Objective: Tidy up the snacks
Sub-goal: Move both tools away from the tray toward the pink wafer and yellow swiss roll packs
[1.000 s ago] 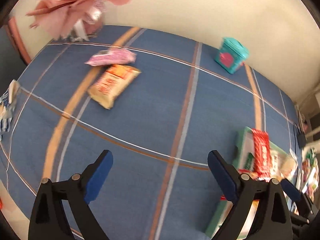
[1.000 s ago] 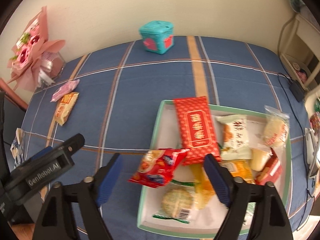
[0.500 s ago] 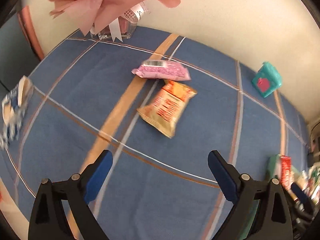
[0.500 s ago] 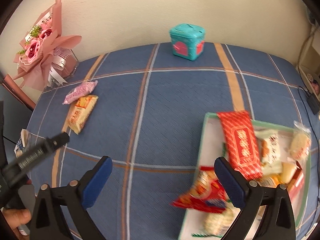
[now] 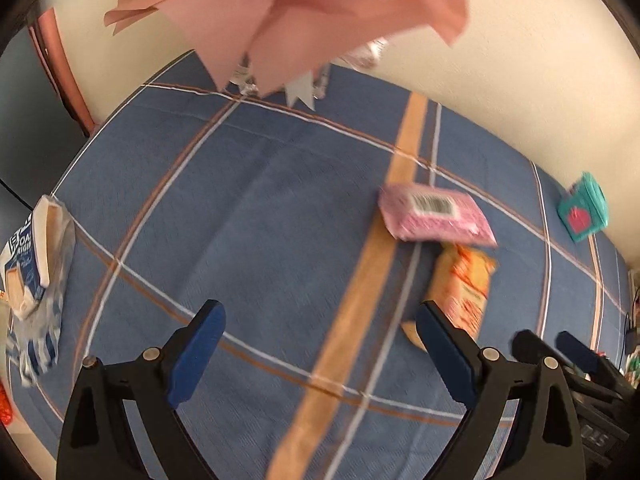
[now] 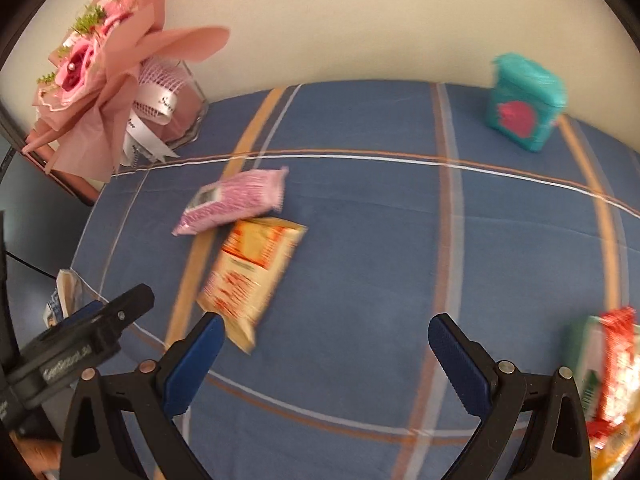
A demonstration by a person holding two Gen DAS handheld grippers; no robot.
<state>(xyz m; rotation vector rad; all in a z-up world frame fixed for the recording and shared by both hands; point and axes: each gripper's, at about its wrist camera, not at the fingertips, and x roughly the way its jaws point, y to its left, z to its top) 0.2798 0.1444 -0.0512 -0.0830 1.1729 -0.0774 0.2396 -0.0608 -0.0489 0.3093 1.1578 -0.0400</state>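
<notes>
Both your tongs are released and empty: the left tongs (image 5: 316,332) and right tongs (image 6: 326,340) hang over the blue checked tabletop (image 6: 360,208). A pink packet (image 6: 236,200) touches an orange packet (image 6: 252,268) toward the tabletop's left edge; the tray (image 6: 580,348) sits at the right edge.

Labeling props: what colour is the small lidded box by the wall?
Teal box with a pink-red patch on its front; clearest in the right wrist view.
</notes>
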